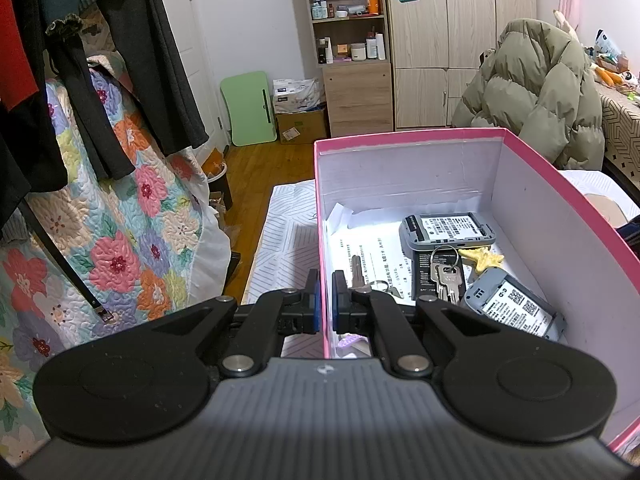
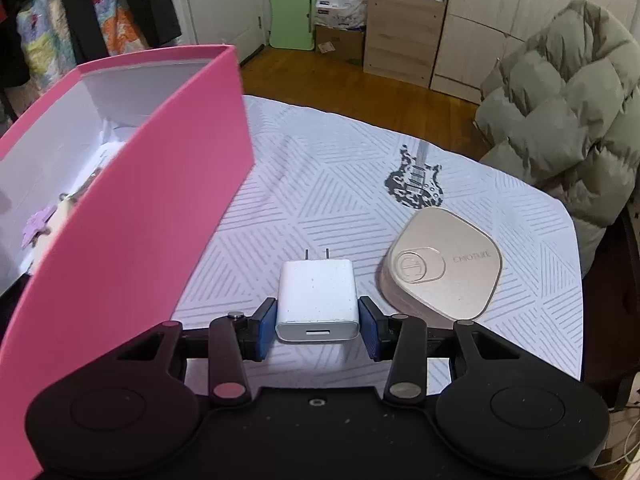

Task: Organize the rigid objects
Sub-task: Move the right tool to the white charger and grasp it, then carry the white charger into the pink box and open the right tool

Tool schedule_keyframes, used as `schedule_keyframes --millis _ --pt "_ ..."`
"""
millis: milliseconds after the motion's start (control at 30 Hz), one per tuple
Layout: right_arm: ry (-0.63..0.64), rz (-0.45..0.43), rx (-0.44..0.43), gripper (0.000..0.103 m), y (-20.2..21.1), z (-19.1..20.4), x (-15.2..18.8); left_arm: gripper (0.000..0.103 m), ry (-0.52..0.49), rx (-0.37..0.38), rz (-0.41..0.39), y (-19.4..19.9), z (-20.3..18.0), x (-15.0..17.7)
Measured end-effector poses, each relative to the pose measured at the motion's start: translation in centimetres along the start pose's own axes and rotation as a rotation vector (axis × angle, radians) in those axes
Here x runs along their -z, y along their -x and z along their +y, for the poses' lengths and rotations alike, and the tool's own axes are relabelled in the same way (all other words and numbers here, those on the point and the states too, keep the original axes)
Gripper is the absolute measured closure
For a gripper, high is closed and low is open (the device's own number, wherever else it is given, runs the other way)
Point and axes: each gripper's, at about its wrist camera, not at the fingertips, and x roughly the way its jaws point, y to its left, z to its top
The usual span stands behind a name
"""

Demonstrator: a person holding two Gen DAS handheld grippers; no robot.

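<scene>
Patterned cloth, charger between jaws

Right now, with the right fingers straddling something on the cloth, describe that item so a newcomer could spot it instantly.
Start at the pink box on the white striped cloth; just right of its wall, two items lie side by side. The nearer one, between the right gripper's blue fingers, is the white charger: a small glossy cube with two metal prongs pointing away. Its neighbour, the beige case, is bigger, flatter and rounded.
</scene>
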Motion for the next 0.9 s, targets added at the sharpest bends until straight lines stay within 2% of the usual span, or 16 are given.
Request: schedule_keyframes --millis 633,700,800,900 --pt "0.084 -0.192 -0.005 0.055 9.1 4.2 -0.5 0.099 0.011 0.006 -0.001 0.1 0.1 -0.1" --pt "0.078 -0.227 -0.037 0.055 10.4 4.8 -0.7 0.099 0.014 0.008 -0.002 0.1 0.1 -0.1" --pt "0.092 -0.275 -0.15 0.055 12.3 6.0 -1.2 0.099 0.016 0.01 -0.002 0.1 0.2 0.0" --pt "0.133 -0.258 -0.267 0.055 12.0 7.8 -2.4 0.099 0.02 0.013 -0.002 0.1 0.3 0.0"
